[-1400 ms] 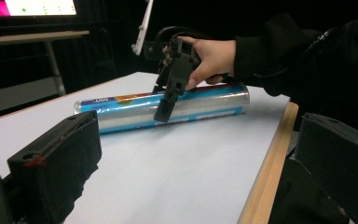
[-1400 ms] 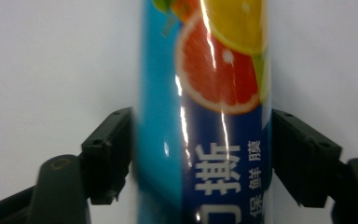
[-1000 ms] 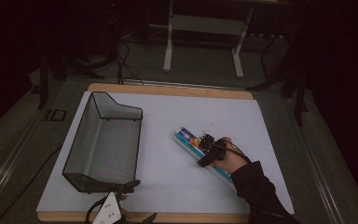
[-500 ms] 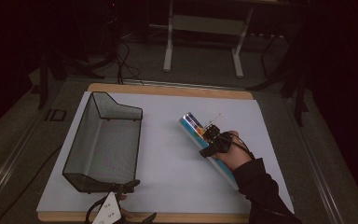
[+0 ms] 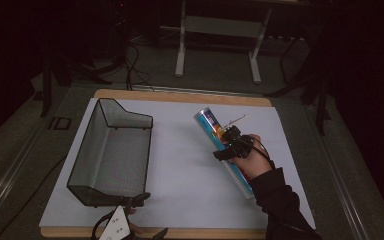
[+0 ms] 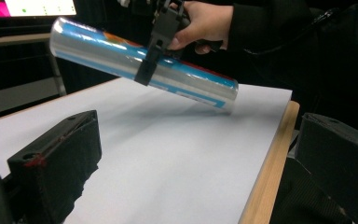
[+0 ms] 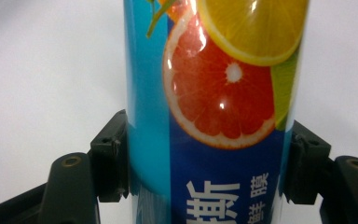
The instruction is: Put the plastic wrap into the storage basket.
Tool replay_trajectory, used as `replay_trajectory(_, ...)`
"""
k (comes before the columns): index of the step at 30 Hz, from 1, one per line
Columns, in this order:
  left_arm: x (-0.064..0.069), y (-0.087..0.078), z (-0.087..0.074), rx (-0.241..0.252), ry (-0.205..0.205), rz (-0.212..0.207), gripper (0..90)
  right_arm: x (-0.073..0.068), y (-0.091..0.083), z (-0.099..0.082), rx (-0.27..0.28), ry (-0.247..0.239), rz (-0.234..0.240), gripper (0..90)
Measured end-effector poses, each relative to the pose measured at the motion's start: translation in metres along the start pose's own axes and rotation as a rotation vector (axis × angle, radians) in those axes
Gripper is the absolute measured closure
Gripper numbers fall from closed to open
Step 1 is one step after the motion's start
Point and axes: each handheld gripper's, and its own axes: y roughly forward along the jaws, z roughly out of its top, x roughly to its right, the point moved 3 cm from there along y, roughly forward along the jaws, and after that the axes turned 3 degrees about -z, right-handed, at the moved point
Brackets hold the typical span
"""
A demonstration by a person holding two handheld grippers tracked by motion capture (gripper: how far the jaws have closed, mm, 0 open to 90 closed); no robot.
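We had before us a wooden table (image 5: 180,96) covered by a white sheet (image 5: 190,170), with a black wire-mesh basket (image 5: 111,152) standing on its left half and, well apart on the right half, the long cylindrical roll (image 5: 223,150) in glossy blue wrapping printed with citrus slices. In the left gripper view the roll was tilted, its far end raised clear of the sheet and its near end low, at or just above the paper; we could not tell whether that end touched. We judged the roll stiff enough to hold its line when taken at one place and probably light for its length, but the shiny film looked slippery, and so long a thing would swing about any off-centre hold; a hold near the middle, across the round, seemed soundest to us. The person's right forearm, in a dark sleeve, reached in from the bottom right, the hand (image 5: 252,160) above the roll. The right gripper (image 5: 228,145) had its jaws closed across the roll on either side, pads pressed to the wrapper. The left gripper (image 5: 130,212) rested low at the near edge by the basket's corner, its jaws parted and holding nothing.
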Motion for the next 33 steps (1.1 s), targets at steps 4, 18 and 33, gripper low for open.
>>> replay_trajectory(4,0.0,0.0,0.0,-0.001,0.001,-0.001,0.7,-0.005,-0.009,0.011,0.051,0.024,0.026,31.7)
replay_trajectory(18,0.0,0.0,0.0,0.007,-0.005,-0.003,0.7,-0.027,-0.047,0.064,0.243,0.084,0.054,31.7)
replay_trajectory(33,-0.001,-0.002,0.0,0.007,-0.001,0.004,0.7,-0.055,-0.058,0.115,0.399,0.179,0.193,31.7)
